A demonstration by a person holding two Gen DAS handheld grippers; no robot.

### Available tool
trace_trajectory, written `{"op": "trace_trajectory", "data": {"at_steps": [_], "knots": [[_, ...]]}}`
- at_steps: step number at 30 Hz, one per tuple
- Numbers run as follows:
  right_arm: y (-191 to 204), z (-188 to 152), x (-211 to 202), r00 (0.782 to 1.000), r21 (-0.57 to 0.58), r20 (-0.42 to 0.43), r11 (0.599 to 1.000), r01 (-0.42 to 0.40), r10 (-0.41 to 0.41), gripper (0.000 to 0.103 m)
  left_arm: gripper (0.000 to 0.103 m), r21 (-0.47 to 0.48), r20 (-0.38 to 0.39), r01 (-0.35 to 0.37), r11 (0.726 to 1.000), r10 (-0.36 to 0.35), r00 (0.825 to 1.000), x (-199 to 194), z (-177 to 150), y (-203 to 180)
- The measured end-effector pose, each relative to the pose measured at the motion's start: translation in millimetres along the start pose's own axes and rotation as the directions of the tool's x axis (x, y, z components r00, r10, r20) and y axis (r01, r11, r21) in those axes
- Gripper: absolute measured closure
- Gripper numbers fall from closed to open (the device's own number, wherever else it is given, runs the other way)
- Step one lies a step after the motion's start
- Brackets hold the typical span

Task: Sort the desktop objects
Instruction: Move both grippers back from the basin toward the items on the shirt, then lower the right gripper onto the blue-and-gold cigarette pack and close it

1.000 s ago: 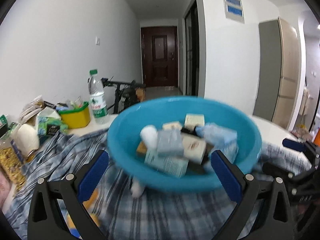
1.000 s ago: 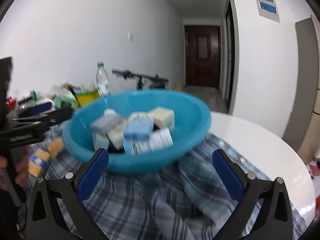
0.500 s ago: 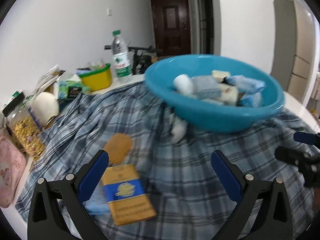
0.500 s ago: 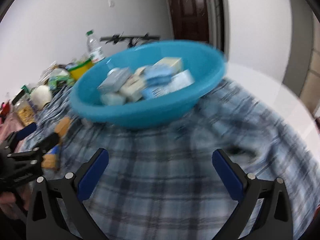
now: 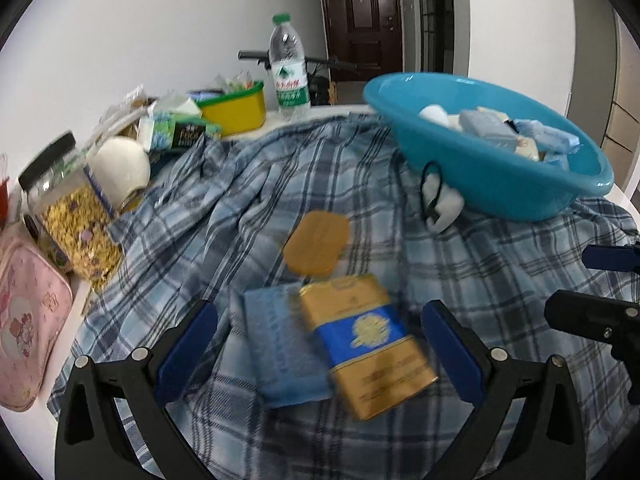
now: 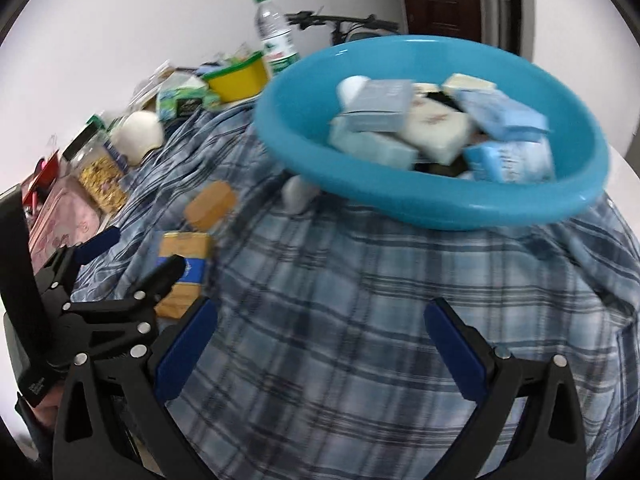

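Right now your left gripper hangs with fingers spread wide over a gold-and-blue flat packet and a pale blue packet lying side by side on the blue plaid cloth; your right gripper is likewise agape, holding nothing; the round turquoise plastic basin (already heaped with small boxes) sits toward the cloth's far right edge.
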State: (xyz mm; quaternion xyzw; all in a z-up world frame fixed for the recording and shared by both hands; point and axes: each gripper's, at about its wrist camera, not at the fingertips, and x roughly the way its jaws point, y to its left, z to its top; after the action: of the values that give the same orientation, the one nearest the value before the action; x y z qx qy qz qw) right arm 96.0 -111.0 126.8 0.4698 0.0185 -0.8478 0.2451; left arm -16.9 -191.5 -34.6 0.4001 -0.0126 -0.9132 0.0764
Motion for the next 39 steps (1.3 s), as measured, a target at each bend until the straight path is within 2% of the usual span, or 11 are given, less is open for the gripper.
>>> {"op": "trace_trajectory", "data": {"at_steps": [5, 9, 13, 17, 21, 23, 24, 26, 28, 31, 39], "knots": [[17.7, 2.5, 18.3, 0.999, -0.006, -0.053, 1.000, -0.011, 0.010, 0.000, 0.000, -0.001, -0.026, 0.031, 1.000, -0.031, 0.999, 4.0, -5.6, 13.3], [24.8, 6.6, 25.6, 0.998, -0.006, -0.062, 1.000, 0.000, 0.000, 0.000, 0.000, -0.031, -0.042, 0.012, 0.999, -0.013, 0.999, 9.1, -6.8, 28.5], [39.0, 9.5, 30.0, 0.995, -0.032, -0.076, 0.997, -0.065, 0.062, 0.000, 0.000, -0.092, -0.054, 0.037, 0.995, -0.042, 0.998, 14.9, -10.5, 48.2], [55.9, 6.6, 37.2, 0.989, -0.077, -0.106, 0.991, -0.111, 0.103, 0.009, 0.000, -0.101, -0.062, 0.034, 0.994, -0.040, 0.997, 15.2, -14.7, 57.8], [66.7, 2.7, 46.5, 0.981, -0.089, -0.141, 0.985, -0.148, 0.135, 0.013, 0.000, -0.095, -0.061, 0.035, 0.995, -0.041, 0.997, 10.9, -19.0, 63.3], [72.9, 2.5, 50.4, 0.978, -0.097, -0.150, 0.983, -0.159, 0.143, 0.024, 0.003, -0.089, -0.055, 0.037, 0.995, -0.042, 0.998, 8.8, -20.3, 65.2], [73.9, 1.5, 51.3, 0.978, -0.104, -0.153, 0.982, -0.161, 0.144, 0.025, 0.006, -0.089, -0.054, 0.042, 0.995, -0.047, 0.997, 7.8, -20.6, 66.0], [79.4, 0.1, 53.9, 0.976, -0.120, -0.158, 0.978, -0.172, 0.152, 0.032, 0.018, -0.102, -0.057, 0.064, 0.993, -0.070, 0.996, 6.4, -20.9, 68.5], [87.4, -1.7, 58.8, 0.971, -0.138, -0.176, 0.973, -0.186, 0.161, 0.042, 0.023, -0.117, -0.050, 0.094, 0.989, -0.100, 0.994, 4.8, -20.4, 71.0], [93.3, -4.2, 65.0, 0.963, -0.154, -0.203, 0.966, -0.208, 0.175, 0.056, 0.024, -0.105, -0.030, 0.115, 0.988, -0.119, 0.992, -1.0, -17.5, 70.0], [100.4, -2.5, 67.6, 0.963, -0.171, -0.198, 0.961, -0.216, 0.181, 0.057, 0.028, -0.060, -0.022, 0.122, 0.991, -0.124, 0.992, -4.4, -8.2, 61.4]]}}
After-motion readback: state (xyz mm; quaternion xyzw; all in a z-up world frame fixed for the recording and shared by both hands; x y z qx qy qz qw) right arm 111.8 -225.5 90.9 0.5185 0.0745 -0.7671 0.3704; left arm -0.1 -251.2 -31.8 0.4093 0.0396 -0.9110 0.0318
